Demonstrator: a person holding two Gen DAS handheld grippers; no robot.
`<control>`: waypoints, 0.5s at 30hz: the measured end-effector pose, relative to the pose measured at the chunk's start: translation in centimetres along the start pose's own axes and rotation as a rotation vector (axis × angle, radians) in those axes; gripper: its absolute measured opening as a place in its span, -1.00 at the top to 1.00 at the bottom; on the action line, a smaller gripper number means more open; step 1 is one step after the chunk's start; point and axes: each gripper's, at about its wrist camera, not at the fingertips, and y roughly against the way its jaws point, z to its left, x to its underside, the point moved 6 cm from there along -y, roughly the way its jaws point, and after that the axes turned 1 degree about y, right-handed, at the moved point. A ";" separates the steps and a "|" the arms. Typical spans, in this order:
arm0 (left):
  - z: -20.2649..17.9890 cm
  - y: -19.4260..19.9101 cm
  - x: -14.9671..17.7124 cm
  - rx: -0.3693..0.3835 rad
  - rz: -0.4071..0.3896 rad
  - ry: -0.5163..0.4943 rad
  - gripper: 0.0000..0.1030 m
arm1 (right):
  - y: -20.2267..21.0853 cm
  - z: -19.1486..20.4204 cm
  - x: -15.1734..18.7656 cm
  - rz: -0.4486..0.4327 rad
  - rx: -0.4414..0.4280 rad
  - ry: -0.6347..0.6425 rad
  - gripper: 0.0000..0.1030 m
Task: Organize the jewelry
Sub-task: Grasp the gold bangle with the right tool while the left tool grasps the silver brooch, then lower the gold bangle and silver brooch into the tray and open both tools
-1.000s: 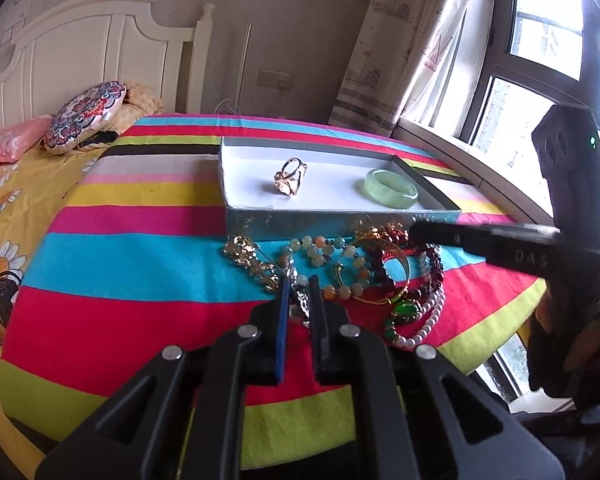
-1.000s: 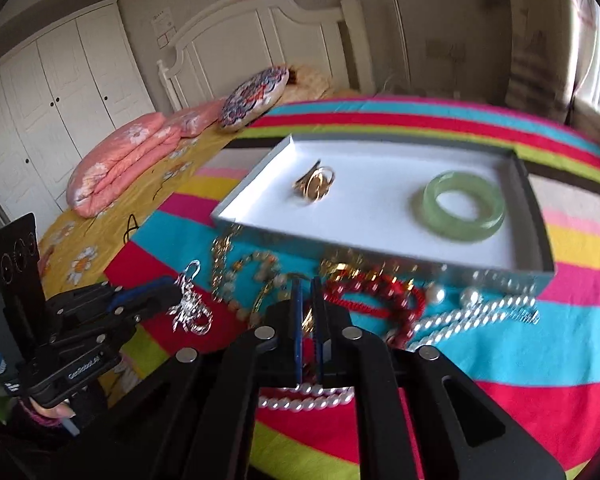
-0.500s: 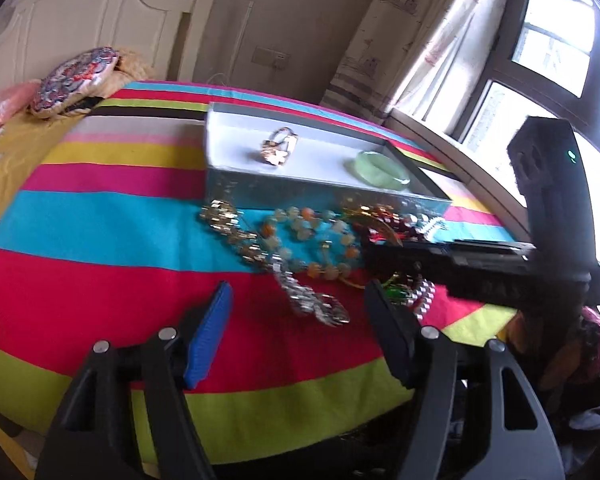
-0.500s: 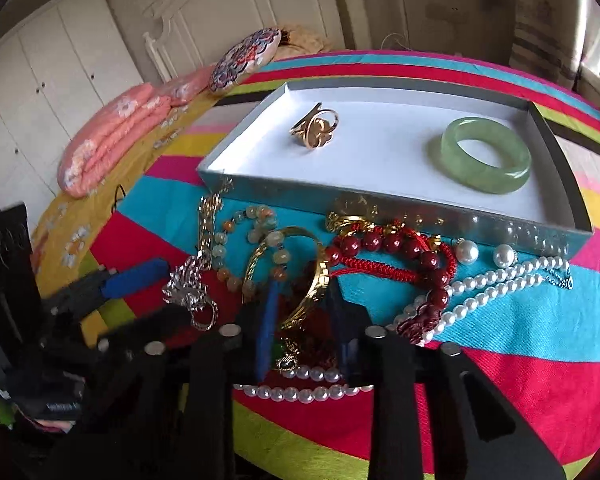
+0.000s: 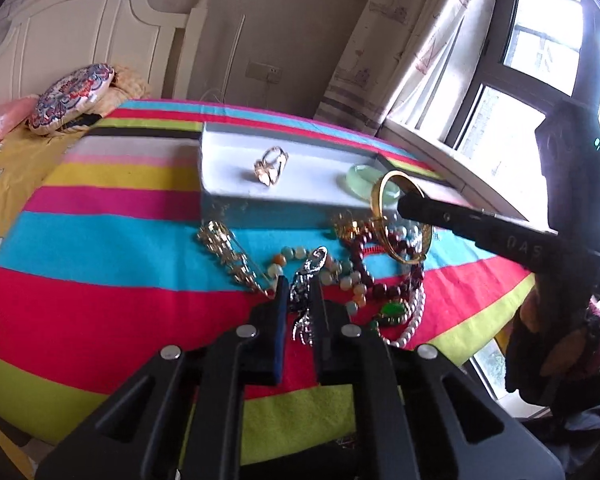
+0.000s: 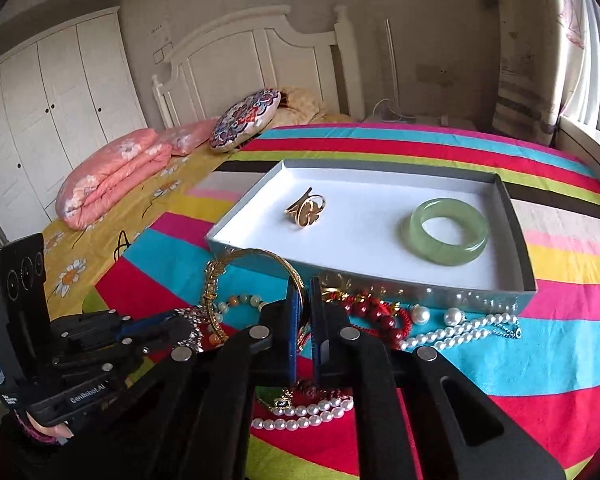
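Note:
A shallow white box (image 6: 516,236) lies on the striped blanket and holds a gold ring (image 6: 306,210) and a green jade bangle (image 6: 448,232). In front of it is a tangle of jewelry: red beads (image 6: 380,316), pearls (image 6: 460,328), pale beads (image 5: 340,276) and a gold chain (image 5: 228,252). My right gripper (image 6: 306,292) is shut on a gold bangle (image 6: 256,254), which stands lifted above the pile. My left gripper (image 5: 300,288) is shut on a silver chain ornament (image 5: 314,264) at the pile's near edge. Each gripper also shows in the other's view: right gripper (image 5: 404,204), left gripper (image 6: 180,322).
The striped blanket (image 5: 100,300) covers a bed with a white headboard (image 6: 260,52). A round patterned cushion (image 6: 246,120) and folded pink bedding (image 6: 112,180) lie at the far left. A window (image 5: 540,80) and curtain stand to the right. The blanket's near edge drops off just below the grippers.
My left gripper opened wide, then closed on the silver ornament. My right gripper closed on the gold bangle and raised it from the pile.

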 end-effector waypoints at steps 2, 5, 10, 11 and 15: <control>0.0 0.7 -0.6 0.008 -0.016 0.001 0.81 | 0.2 -0.5 -0.2 -0.004 0.005 -0.007 0.87; -0.1 1.2 -2.0 0.022 -0.037 -0.008 0.81 | 0.4 -1.5 -0.8 -0.017 0.021 -0.018 0.87; -0.3 0.3 -4.9 0.023 -0.052 -0.042 0.81 | 0.4 -3.6 -2.3 -0.037 0.053 -0.046 0.87; -0.4 -0.2 -5.6 0.033 -0.049 -0.044 0.81 | 0.3 -4.0 -2.6 -0.039 0.060 -0.051 0.87; -0.9 -2.6 -8.1 0.081 -0.024 -0.031 0.81 | -0.7 -5.9 -3.7 -0.036 0.089 -0.062 0.87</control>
